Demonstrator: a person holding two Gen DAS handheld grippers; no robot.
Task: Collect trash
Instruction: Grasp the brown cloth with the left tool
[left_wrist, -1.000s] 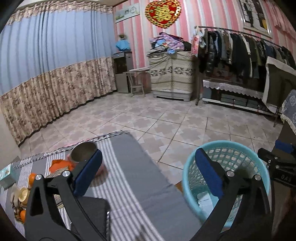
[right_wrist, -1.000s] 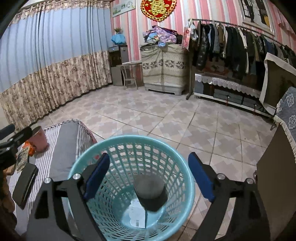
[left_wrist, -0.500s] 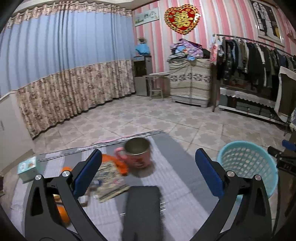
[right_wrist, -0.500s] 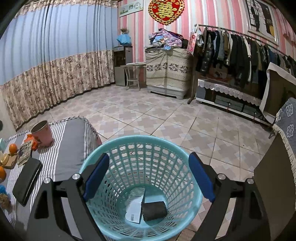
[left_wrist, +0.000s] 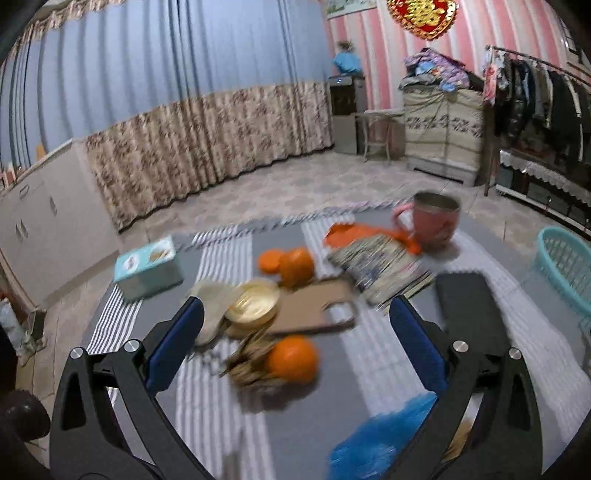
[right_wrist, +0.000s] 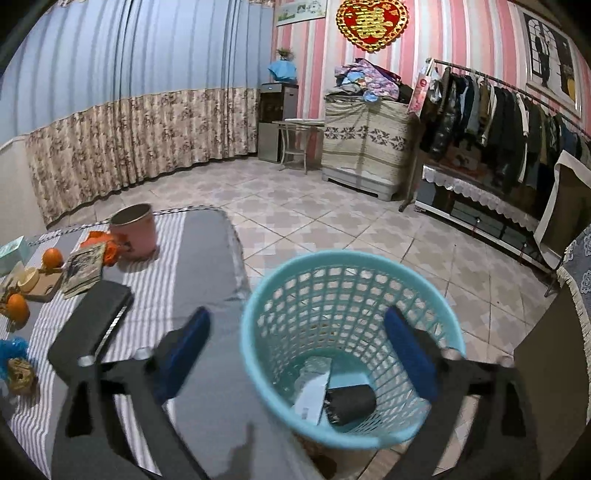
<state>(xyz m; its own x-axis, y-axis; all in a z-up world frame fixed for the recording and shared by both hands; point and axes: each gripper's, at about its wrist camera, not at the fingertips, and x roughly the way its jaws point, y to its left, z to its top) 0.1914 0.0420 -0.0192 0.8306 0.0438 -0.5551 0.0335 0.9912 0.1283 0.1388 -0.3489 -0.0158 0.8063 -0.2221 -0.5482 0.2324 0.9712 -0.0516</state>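
Right wrist view, round teal lattice plastic basket (right_wrist: 258, 354), dark cylinder (right_wrist: 351, 404) inside

Two handheld grippers fill the lower part of both wrist views, each built from matte black plastic arms with triangular cut-outs. The left gripper (left_wrist: 296, 328) carries deep blue rectangular pads (left_wrist: 174, 343) on the inner faces of its two fingers, with round silver screw heads set in pairs near each finger's base at lower left and lower right of the frame. The right gripper (right_wrist: 297, 343) has the same black frame, blue pads (right_wrist: 410, 350) and silver screws, blurred on the left side. No cables, sleeves or skin appear.
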